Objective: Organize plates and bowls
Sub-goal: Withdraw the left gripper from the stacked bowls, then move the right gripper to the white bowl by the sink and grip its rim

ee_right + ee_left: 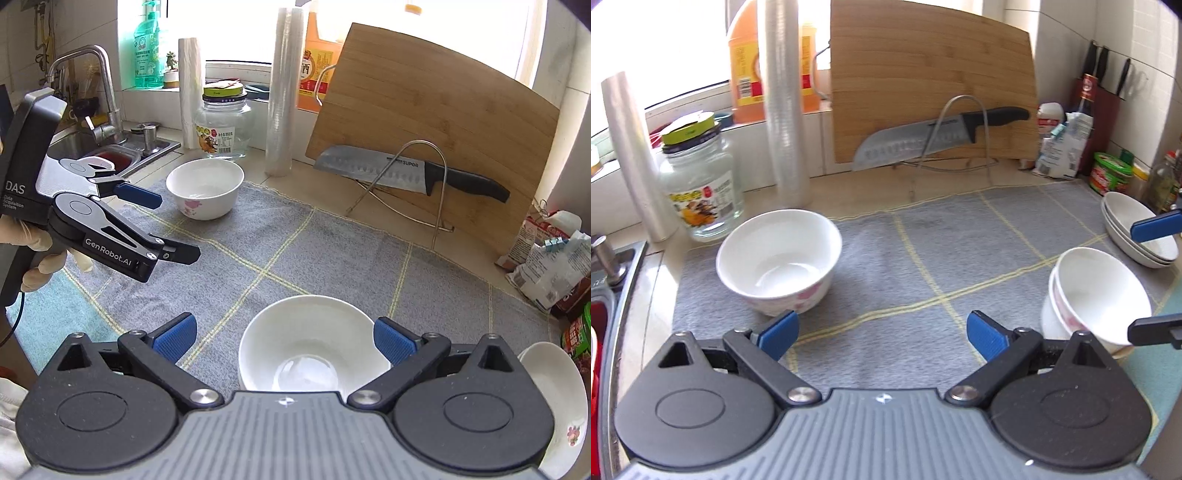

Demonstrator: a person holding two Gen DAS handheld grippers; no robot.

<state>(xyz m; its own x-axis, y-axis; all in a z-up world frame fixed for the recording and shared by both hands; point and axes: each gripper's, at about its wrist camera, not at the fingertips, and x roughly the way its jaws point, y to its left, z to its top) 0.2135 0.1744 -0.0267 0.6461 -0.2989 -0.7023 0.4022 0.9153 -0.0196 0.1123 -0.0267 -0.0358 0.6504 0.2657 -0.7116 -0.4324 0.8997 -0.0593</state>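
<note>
A white bowl with pink flowers (pixel 777 260) stands alone on the grey mat (pixel 923 266), just ahead and left of my open, empty left gripper (pixel 882 332). It also shows far left in the right wrist view (pixel 205 188). Two nested white bowls (pixel 1097 295) stand at the right of the mat. In the right wrist view this stack (pixel 312 347) sits between the fingers of my open right gripper (pixel 284 339), untouched by the pads. Stacked white plates (pixel 1137 230) lie at the far right, also seen in the right wrist view (pixel 557 398). The left gripper (pixel 177 227) hovers near the lone bowl.
A bamboo cutting board (pixel 931 81) leans at the back with a knife (pixel 934 138) on a wire rack. A glass jar (pixel 700 181), film rolls (pixel 785 103) and an oil bottle (pixel 744 62) stand back left. A sink (pixel 92 151) lies left. Packets and jars (pixel 1108 173) crowd the right.
</note>
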